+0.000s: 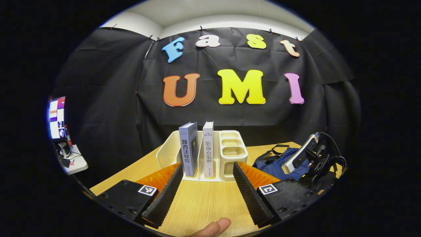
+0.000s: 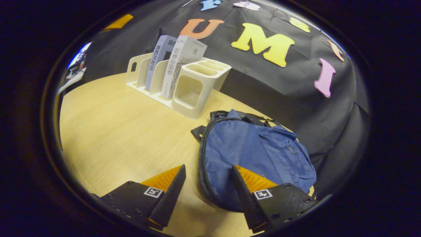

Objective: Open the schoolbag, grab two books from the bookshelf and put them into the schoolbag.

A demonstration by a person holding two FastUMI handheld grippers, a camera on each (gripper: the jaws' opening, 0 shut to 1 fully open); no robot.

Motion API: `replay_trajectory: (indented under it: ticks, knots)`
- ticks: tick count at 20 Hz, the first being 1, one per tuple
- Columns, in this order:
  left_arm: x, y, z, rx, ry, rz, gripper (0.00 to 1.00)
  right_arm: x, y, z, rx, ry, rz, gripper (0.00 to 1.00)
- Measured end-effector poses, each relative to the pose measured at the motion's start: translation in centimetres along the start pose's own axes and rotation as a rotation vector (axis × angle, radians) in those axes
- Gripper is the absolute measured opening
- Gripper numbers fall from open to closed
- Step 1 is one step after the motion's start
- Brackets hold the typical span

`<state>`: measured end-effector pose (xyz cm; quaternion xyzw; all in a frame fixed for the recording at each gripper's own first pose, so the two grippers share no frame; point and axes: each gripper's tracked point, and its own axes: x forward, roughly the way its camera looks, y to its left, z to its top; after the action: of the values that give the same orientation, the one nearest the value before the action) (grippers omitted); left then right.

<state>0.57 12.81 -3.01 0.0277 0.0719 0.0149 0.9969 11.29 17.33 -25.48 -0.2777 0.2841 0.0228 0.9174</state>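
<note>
A cream bookshelf (image 1: pixel 171 144) stands at the back of the wooden table and holds two upright books: a blue-grey one (image 1: pixel 189 148) and a white one (image 1: pixel 208 148). My left gripper (image 1: pixel 207 171) is open, just short of the shelf, aimed at the two books. The blue schoolbag (image 2: pixel 260 154) lies flat on the table, its zipper closed, right of the shelf (image 2: pixel 187 89). My right gripper (image 2: pixel 209 171) hangs open above the bag's near left edge, nothing between its fingers. The right gripper's body (image 1: pixel 306 154) is seen over the schoolbag (image 1: pixel 279 164) in the left gripper view.
The shelf's right end has a pen-holder block (image 1: pixel 233 148) with empty compartments. A side table with a monitor (image 1: pixel 57 117) stands far left. Bare tabletop (image 2: pixel 115 131) stretches left of the bag. A fingertip (image 1: pixel 213 227) shows at the bottom of the left gripper view.
</note>
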Motion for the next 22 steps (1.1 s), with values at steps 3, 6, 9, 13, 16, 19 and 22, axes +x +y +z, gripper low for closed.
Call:
replay_trajectory:
  ticks: [3,6,9,13,16,19,22]
  knots:
    - [-0.1,1.3,0.3,0.016,-0.012,0.036,0.96,0.5,-1.0,0.3,-0.015,-0.016,-0.025,0.81]
    - [0.1,1.7,0.2,0.026,-0.010,0.035,0.96,1.6,-1.3,-0.4,-0.031,0.034,-0.038,0.87]
    - [0.1,2.4,0.3,0.026,-0.010,0.043,0.96,1.9,-1.8,-0.7,0.003,0.054,-0.044,0.69]
    - [0.2,2.6,0.0,0.009,-0.008,0.035,0.96,-0.4,-3.9,1.6,0.010,-0.007,-0.102,0.48]
    - [0.1,2.4,0.1,0.005,-0.008,0.026,0.96,-0.7,-5.0,2.8,0.032,-0.028,-0.109,0.40]
    - [0.1,1.9,0.0,-0.003,-0.006,0.005,0.96,0.4,-4.2,2.2,0.082,0.025,-0.045,0.40]
    - [0.5,1.9,-0.4,-0.005,-0.001,0.003,0.96,0.9,-3.7,1.8,0.101,0.026,-0.002,0.13]
